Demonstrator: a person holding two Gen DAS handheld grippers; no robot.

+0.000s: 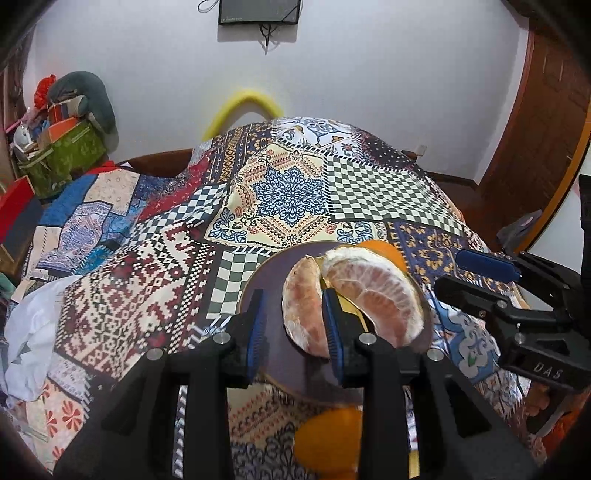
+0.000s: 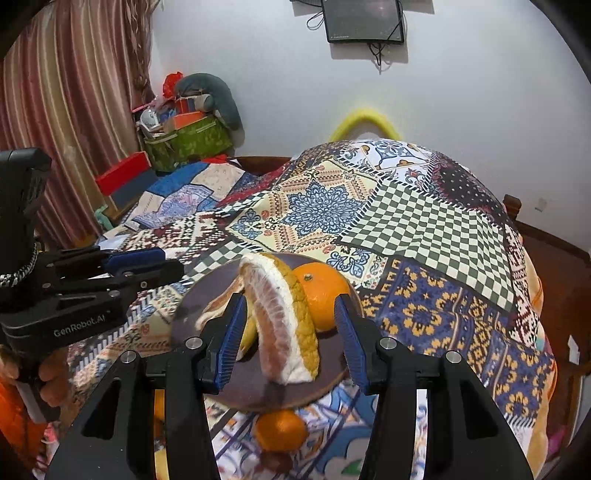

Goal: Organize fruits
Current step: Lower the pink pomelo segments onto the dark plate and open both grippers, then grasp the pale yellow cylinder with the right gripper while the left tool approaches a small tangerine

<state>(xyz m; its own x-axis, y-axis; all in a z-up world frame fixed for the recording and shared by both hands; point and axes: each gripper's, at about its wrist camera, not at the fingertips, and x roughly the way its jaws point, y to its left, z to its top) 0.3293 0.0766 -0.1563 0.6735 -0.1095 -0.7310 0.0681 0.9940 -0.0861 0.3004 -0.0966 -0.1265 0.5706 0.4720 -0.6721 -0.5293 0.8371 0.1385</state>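
A: Left gripper (image 1: 293, 325) hangs over the dark round plate (image 1: 266, 284), jaws apart; the peeled pomelo segment (image 1: 304, 306) sits in the gap against the right pad, left pad clear. Not gripping.

B: Right gripper (image 2: 291, 332)?

A: Jaws apart too, nothing pinched. The pomelo wedge with rind (image 2: 284, 321) stands on the plate between the pads, touching neither. A whole orange (image 2: 325, 295) is on the plate behind it.

B: Hidden stuff?

A: Another orange (image 2: 280, 430) lies off the plate on the near side, partly under the rim. A second orange shape (image 1: 328, 439) is half covered by the left gripper's body.

B: Surface, room?

A: Patchwork cloth (image 2: 424, 229) covers the surface. White wall, dark screen (image 2: 364, 20) cut off at top, striped curtain (image 2: 74, 110), cluttered green box (image 2: 188, 142).
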